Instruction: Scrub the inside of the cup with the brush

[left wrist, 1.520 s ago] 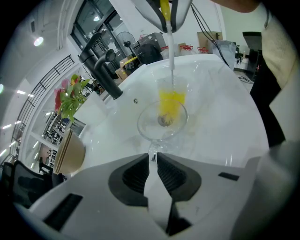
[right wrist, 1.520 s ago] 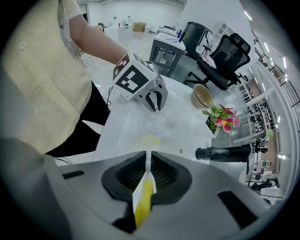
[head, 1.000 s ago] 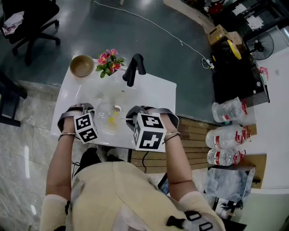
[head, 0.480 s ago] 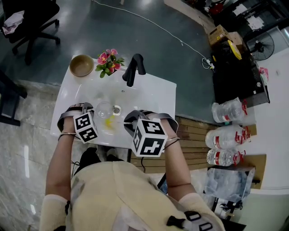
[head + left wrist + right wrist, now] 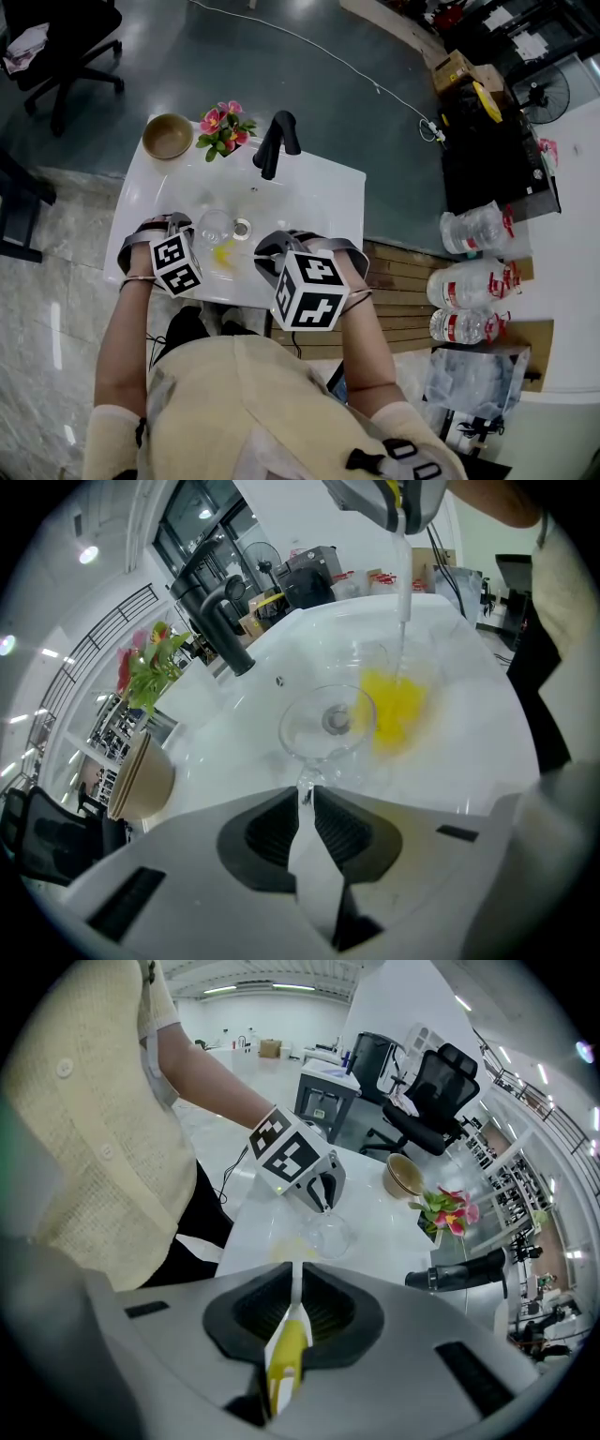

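Pinching cup [image 5: 323,726] stem, left claw [image 5: 307,799], mouth pointing away; right claw [image 5: 295,1281] clamping brush [image 5: 285,1358], head cupward.

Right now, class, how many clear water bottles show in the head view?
3, lined up right of the sink table: upper bottle, middle bottle, lower bottle. The plastic wrap below may hide more.

Lab/office hall w/ chair [image 5: 70,42], fan [image 5: 545,94].

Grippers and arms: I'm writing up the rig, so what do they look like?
Both the left gripper and right gripper have pale grey shells, dark ribbed pads, and a white cube with black square markers. The person wears a cream short-sleeved knit top.
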Demonstrator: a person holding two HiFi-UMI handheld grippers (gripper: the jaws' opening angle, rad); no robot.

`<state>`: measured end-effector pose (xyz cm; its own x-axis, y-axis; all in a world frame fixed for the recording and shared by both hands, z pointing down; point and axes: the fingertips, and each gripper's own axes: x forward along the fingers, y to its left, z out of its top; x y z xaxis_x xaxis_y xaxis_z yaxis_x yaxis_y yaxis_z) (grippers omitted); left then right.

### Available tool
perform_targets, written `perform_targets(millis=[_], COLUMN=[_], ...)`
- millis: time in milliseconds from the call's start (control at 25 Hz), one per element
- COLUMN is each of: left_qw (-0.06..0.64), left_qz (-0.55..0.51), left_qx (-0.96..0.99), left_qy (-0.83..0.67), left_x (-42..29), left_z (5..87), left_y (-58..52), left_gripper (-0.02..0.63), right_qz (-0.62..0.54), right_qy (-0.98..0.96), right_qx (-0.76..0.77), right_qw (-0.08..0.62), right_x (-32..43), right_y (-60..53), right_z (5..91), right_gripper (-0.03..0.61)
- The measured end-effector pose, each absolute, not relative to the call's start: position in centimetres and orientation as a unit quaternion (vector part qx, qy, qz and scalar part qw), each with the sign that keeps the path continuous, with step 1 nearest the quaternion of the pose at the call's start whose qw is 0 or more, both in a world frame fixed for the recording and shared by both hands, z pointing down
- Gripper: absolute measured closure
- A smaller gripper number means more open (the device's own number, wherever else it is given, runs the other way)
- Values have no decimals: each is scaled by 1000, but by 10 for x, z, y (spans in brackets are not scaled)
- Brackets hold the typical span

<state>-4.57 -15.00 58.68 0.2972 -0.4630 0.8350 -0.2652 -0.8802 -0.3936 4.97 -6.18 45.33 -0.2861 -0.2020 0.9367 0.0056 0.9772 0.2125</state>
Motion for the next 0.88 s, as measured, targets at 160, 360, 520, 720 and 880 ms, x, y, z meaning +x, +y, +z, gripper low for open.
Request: perform_targets(millis=[160,360,520,720,880], left_qw=[90,87,84,78,84], left_qz=[-547,-543,-542,-542,-544], left_qx=[-800,-803,-804,-805,-802], left_qy=[228,229,230,229,232], left_x=[-46,-45,-44,-44,-45], left_z=[587,586,586,588,587], left_y=[-149,-149,-150,-148,-150], left_gripper=[554,552,551,551,551], right_qz=[-92,-84,-83,-85,-85], right_qy=[-800,-800,-798,-802,-811], right_qx=[63,94,101,85,75], right_qw=[589,587,588,585,573], right_x=[47,55,56,47,36], right_y=[-61,-75,-80,-72,-67], right_z=[450,451,454,454,454], right_gripper=[532,532,532,532,531])
